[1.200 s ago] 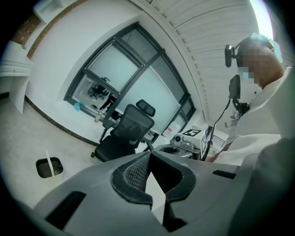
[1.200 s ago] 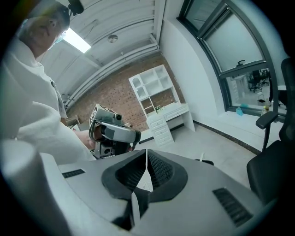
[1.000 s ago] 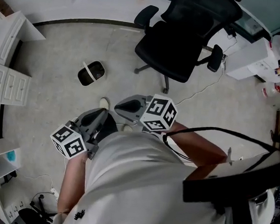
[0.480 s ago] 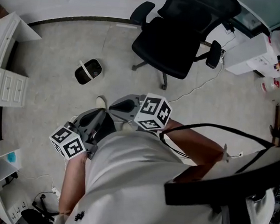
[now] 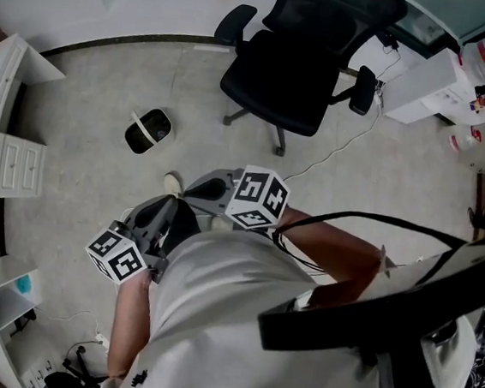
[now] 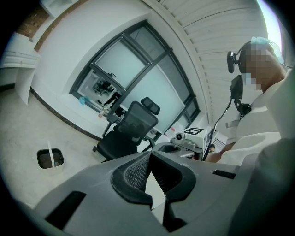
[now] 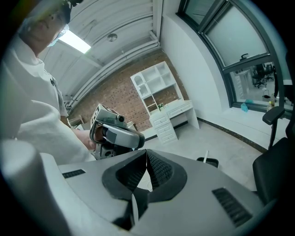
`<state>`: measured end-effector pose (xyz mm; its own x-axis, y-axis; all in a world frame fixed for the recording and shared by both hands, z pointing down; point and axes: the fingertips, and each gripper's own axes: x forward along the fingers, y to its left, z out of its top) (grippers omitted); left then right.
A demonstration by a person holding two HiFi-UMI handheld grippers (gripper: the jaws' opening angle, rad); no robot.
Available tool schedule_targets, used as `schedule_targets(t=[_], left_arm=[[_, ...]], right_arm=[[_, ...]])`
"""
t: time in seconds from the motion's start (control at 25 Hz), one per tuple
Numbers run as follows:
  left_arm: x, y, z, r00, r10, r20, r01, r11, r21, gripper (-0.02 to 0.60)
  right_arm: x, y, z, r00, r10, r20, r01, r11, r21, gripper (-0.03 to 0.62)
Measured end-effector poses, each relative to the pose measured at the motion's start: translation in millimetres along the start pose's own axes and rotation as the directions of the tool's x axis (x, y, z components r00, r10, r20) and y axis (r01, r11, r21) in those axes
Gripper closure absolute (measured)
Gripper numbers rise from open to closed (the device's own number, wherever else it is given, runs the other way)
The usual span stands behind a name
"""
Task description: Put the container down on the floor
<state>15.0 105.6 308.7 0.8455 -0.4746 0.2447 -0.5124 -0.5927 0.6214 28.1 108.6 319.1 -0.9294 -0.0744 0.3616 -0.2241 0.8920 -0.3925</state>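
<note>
The container (image 5: 148, 129) is a small dark tub with a white handle over its open top, and maybe some small thing lies inside. It stands on the floor (image 5: 81, 172), well apart from both grippers. The left hand-held gripper (image 6: 148, 156) and the right hand-held gripper (image 7: 146, 154) each have their jaws pressed together on nothing.

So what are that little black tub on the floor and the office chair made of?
The tub looks like smooth dark plastic with a white handle, though too small to be sure. The chair has a black mesh back, its weave showing; the seat looks matte fabric.
</note>
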Motion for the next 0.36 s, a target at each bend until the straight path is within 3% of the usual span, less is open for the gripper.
schedule_targets(t=[0.36], left_arm=[[4.8, 1.4, -0.3, 1.0, 0.001, -0.006, -0.001, 1.0, -0.005, 0.571]], right_arm=[[-2.4, -4.5, -3.9, 1.0, -0.003, -0.004, 0.003, 1.0, 0.006, 0.577]])
